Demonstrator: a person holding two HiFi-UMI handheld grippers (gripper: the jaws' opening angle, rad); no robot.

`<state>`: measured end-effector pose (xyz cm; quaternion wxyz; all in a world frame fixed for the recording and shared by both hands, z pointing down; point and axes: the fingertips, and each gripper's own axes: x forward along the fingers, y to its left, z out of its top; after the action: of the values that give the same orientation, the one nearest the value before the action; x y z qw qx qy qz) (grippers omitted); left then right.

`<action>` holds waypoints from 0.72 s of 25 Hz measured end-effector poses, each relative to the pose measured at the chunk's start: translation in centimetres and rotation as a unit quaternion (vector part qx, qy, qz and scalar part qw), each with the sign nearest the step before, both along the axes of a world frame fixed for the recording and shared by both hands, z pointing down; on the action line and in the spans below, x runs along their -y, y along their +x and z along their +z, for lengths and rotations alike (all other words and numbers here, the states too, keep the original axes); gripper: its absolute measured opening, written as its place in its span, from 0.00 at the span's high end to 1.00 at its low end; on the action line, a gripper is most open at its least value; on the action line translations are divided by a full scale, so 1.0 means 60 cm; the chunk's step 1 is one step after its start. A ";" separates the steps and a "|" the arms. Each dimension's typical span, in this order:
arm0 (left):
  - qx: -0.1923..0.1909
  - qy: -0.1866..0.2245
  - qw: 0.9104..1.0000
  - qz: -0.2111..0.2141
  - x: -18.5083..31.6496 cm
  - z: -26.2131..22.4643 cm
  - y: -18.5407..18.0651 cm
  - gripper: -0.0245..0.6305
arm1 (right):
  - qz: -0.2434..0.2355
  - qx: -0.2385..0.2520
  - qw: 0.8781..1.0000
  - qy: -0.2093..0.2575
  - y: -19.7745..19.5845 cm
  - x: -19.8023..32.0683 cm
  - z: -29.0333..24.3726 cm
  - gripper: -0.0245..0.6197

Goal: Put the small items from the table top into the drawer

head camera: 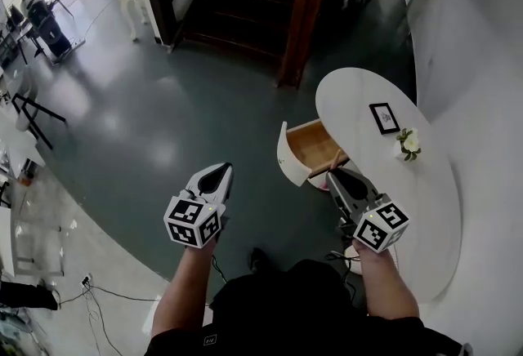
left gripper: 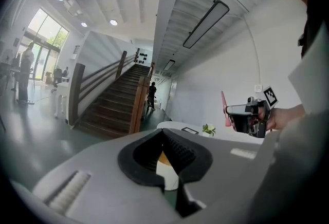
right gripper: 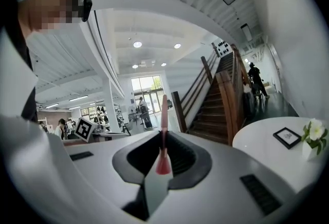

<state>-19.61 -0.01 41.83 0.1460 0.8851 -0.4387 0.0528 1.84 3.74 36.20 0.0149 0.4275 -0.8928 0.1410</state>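
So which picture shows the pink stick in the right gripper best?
The right gripper view: the pink stick stands close up, pinched by the right gripper. The left gripper view shows it small and far away. The head view shows a thin sliver by the drawer.

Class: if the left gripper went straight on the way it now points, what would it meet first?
Nothing close, it seems. The left gripper points out over the floor; the first thing in line looks to be the wooden staircase, far off. The open drawer lies off to its right.
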 end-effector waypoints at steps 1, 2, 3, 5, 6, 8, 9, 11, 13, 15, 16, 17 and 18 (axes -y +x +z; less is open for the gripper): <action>-0.001 0.001 1.000 0.002 0.006 -0.001 -0.001 0.95 | 0.003 -0.003 1.000 -0.001 0.000 0.005 0.001 0.88; -0.004 0.002 1.000 0.003 0.011 -0.001 -0.001 0.95 | 0.007 -0.004 1.000 -0.004 0.002 0.010 0.004 0.88; -0.005 0.003 1.000 0.005 0.014 -0.001 -0.001 0.95 | 0.010 -0.005 1.000 -0.007 0.002 0.014 0.007 0.88; -0.005 0.002 1.000 0.011 0.021 0.001 0.000 0.95 | 0.012 -0.007 1.000 -0.010 -0.002 0.021 0.010 0.88; -0.004 0.000 1.000 0.014 0.025 0.003 0.000 0.95 | 0.012 -0.006 1.000 -0.011 -0.005 0.025 0.010 0.88; -0.004 -0.004 1.000 0.018 0.035 0.008 0.004 0.95 | 0.012 -0.005 1.000 -0.012 -0.008 0.035 0.013 0.88; -0.005 -0.006 1.000 0.019 0.040 0.009 0.009 0.95 | 0.012 -0.003 1.000 -0.013 -0.006 0.040 0.015 0.88; -0.005 -0.007 1.000 0.025 0.048 0.010 0.023 0.95 | 0.013 0.001 1.000 -0.017 0.001 0.053 0.019 0.88; -0.001 -0.007 0.999 0.031 0.059 0.012 0.039 0.95 | 0.015 0.007 1.000 -0.020 0.012 0.068 0.025 0.88; 0.003 -0.007 0.999 0.034 0.074 0.012 0.050 0.95 | 0.016 0.012 1.000 -0.020 0.022 0.086 0.030 0.88; 0.005 -0.006 0.999 0.035 0.083 0.011 0.056 0.95 | 0.016 0.014 1.000 -0.019 0.027 0.097 0.031 0.88; 0.006 -0.006 0.999 0.036 0.093 0.010 0.062 0.95 | 0.015 0.016 1.000 -0.018 0.033 0.109 0.030 0.88; 0.008 -0.006 0.999 0.036 0.105 0.008 0.069 0.95 | 0.015 0.018 1.000 -0.017 0.040 0.122 0.029 0.88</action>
<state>-15.46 -6.29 42.33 0.1462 0.8988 -0.4077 0.0673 4.26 -3.58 37.96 0.0043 0.4379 -0.8839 0.1641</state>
